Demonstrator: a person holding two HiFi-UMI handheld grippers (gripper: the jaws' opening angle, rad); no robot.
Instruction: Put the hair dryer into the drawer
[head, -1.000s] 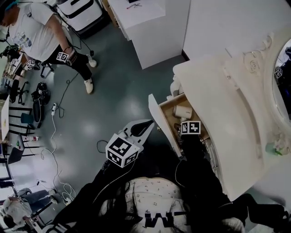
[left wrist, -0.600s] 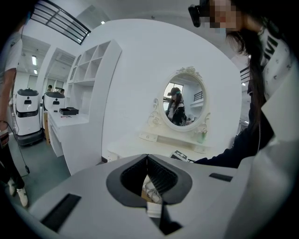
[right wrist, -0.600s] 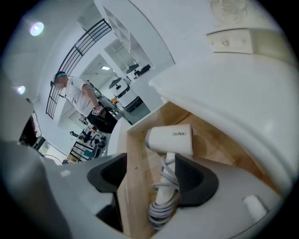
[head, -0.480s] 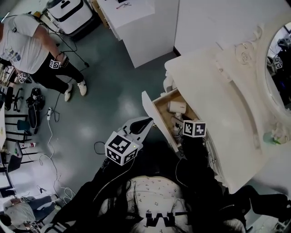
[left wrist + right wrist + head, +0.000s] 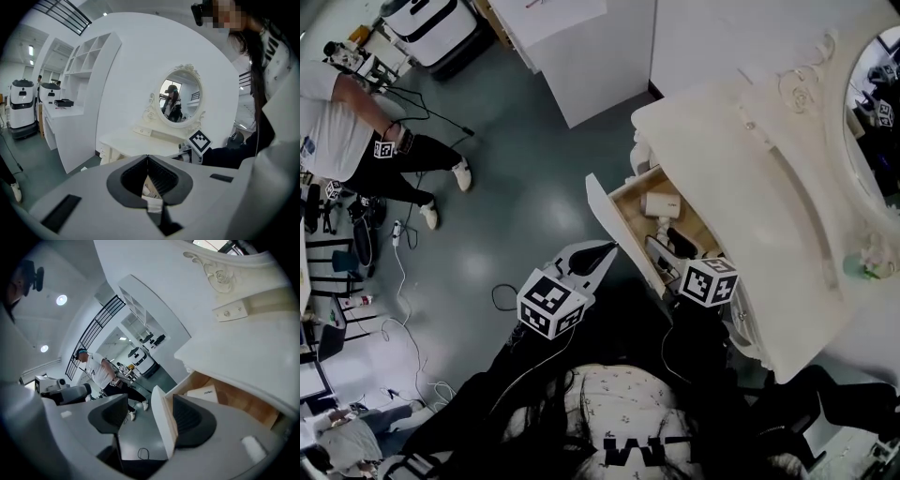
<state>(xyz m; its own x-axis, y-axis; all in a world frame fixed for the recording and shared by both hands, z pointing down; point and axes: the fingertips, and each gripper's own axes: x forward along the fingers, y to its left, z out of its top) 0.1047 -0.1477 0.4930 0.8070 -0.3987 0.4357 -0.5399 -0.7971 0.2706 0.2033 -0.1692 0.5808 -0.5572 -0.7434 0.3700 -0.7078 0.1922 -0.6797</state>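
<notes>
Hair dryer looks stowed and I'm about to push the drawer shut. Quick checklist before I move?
1. Hair dryer lies inside the open drawer: ok.
2. Right gripper holds nothing, jaws apart: ok.
3. Drawer's front panel stands between the right jaws: ok.
4. Left gripper shut, empty, off to the side of the drawer: ok.
5. Nothing overhangs the drawer's rim: cannot tell; the right gripper covers part of it in the head view.

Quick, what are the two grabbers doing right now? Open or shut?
Left gripper: shut, holding nothing.
Right gripper: open, one jaw on each side of the drawer front, not squeezing it.
</notes>
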